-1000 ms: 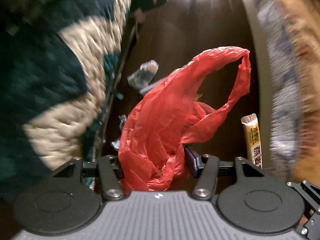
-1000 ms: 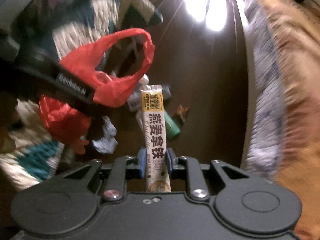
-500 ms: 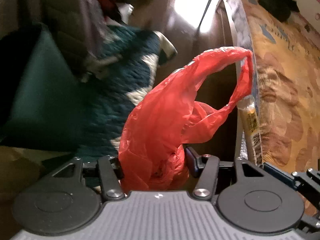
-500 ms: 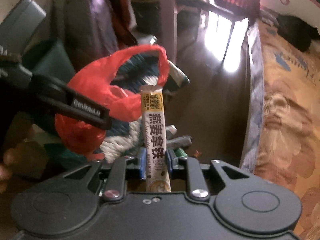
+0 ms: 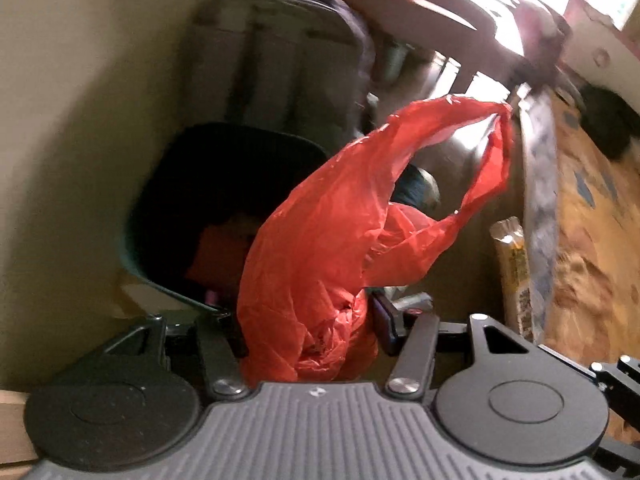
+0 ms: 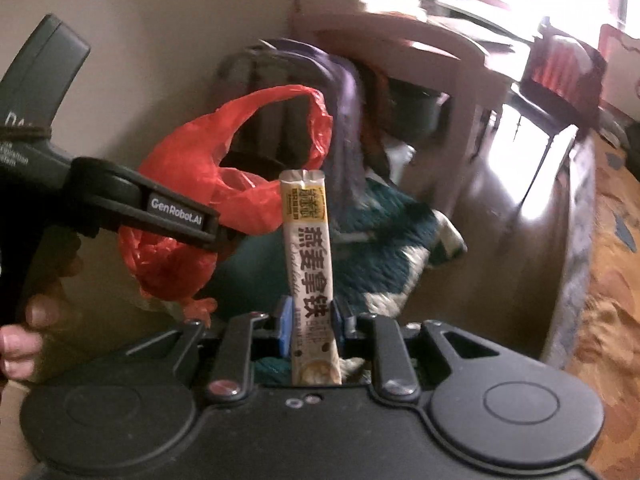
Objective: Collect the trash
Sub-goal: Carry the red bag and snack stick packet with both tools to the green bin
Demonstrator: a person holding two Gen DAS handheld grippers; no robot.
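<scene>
Tongs both loaded, left tongs (image 5: 312, 332) clamping red bag (image 5: 340, 248), right tongs (image 6: 308, 320) pinching sachet (image 6: 310, 264), so you're mid-carry: next, drop both into the dark bin (image 5: 192, 184) just ahead-left.

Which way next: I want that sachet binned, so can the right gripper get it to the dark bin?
Probably yes. The right gripper is shut on the sachet, and the bin gapes open. But the left gripper and its red bag hang between them.

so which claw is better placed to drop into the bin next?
Left, probably. Its claw, clamped on the red bag, sits right beside the dark bin. The right claw holds the sachet farther off.
</scene>
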